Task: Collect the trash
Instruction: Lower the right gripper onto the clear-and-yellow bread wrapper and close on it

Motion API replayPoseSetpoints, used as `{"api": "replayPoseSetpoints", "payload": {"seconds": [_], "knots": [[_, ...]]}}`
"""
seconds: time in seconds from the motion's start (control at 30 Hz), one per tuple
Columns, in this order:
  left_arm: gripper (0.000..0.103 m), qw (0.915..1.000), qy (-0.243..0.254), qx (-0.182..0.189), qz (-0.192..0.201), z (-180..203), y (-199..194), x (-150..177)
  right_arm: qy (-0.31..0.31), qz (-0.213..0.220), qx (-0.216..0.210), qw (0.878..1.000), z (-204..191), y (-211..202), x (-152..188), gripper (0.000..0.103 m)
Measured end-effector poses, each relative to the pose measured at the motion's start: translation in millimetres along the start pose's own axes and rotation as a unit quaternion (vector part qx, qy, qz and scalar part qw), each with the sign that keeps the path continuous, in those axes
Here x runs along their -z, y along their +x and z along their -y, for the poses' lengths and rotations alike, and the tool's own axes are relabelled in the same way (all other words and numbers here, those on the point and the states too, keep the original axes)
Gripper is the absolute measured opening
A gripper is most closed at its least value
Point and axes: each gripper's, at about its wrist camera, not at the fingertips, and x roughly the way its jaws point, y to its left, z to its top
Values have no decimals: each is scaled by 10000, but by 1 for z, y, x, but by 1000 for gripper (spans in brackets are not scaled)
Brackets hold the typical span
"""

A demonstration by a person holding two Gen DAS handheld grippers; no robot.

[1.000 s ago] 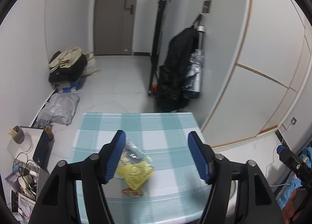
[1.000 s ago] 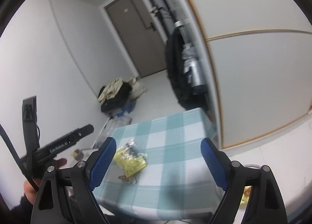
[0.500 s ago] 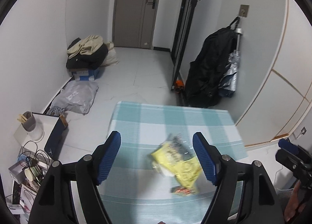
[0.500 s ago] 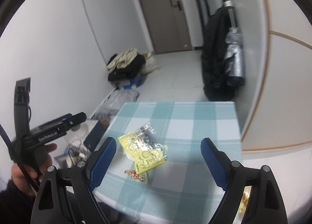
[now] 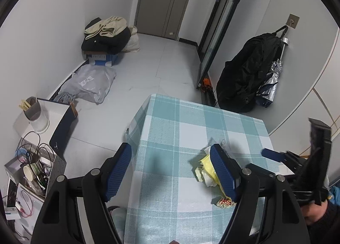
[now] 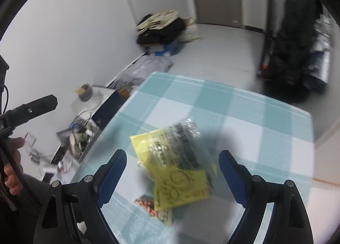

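A trash pile lies on the teal checked tablecloth (image 5: pixel 170 133): yellow wrappers (image 6: pixel 180 186), a crinkly clear bag (image 6: pixel 182 137) and a small red wrapper (image 6: pixel 146 202). My right gripper (image 6: pixel 172 169) hangs open above the pile, which shows between its blue pads with no contact; this view is blurred. My left gripper (image 5: pixel 171 169) is open over bare cloth. The yellow wrappers (image 5: pixel 206 167) sit half hidden behind its right finger (image 5: pixel 223 171), and the red wrapper (image 5: pixel 225 201) lies just below. The right gripper's blue tip (image 5: pixel 268 153) shows beyond the pile.
Left of the table stands a low white stand (image 5: pixel 53 114) with a cup of chopsticks (image 5: pixel 35 112) and a box of cables (image 5: pixel 31 169). Clothes (image 5: pixel 106 35) and a grey bag (image 5: pixel 91 82) lie on the floor. A black backpack (image 5: pixel 248 74) hangs by the wall.
Both grippers have come down toward the table. The pile has slid from between the left fingers to behind the right one. The right view has closed in on the pile. The left jaws have widened slightly.
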Motion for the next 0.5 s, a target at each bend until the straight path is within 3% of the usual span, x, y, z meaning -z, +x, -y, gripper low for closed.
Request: {"api": "replayPoseSetpoints", "payload": {"seconds": [0.17,0.3,0.5], "knots": [[73,9994,-271,85,-198,-14,8,-2,-597,-444,79,9972,-7,38,-1,89],[73,9989,-382,105,-268,-17,11,-4,-1104,-548,171,9922,-10,52,0,90],[73,9988,-365,56,-327,-16,15,-4,-1226,-905,99,9883,2,72,0,90]]}}
